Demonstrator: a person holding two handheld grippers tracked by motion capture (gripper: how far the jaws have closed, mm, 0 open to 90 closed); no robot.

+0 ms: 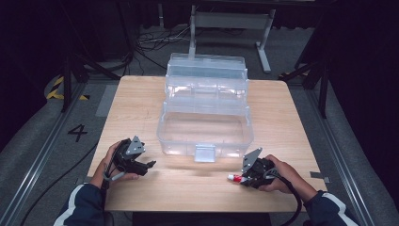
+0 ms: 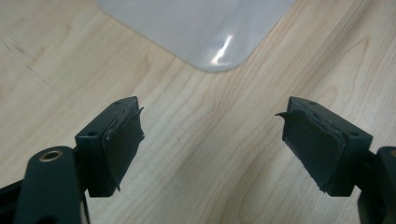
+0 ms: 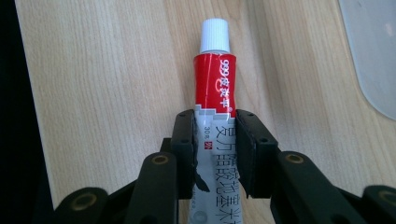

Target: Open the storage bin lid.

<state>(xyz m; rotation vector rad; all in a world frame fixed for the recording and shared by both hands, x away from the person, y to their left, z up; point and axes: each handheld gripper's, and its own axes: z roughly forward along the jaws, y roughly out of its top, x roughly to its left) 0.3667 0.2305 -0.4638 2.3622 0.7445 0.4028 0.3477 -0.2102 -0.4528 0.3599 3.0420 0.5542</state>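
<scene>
A red and white ointment tube [image 3: 215,88] with a white cap lies between the jaws of my right gripper [image 3: 215,116], which is shut on its grey lower half. In the high view the tube [image 1: 234,178] pokes out leftward from the right gripper [image 1: 244,179] near the table's front edge. My left gripper [image 1: 149,165] sits at the front left, open, with bare wood between its pads [image 2: 121,140]. A clear plastic tiered box [image 1: 205,127] stands open in the middle of the table.
The wooden table [image 1: 141,103] has free surface on both sides of the box. The box's latch [image 1: 205,153] faces the front edge. A corner of the box [image 2: 205,32] lies just ahead of the left gripper. Cables and a metal stand lie on the floor behind.
</scene>
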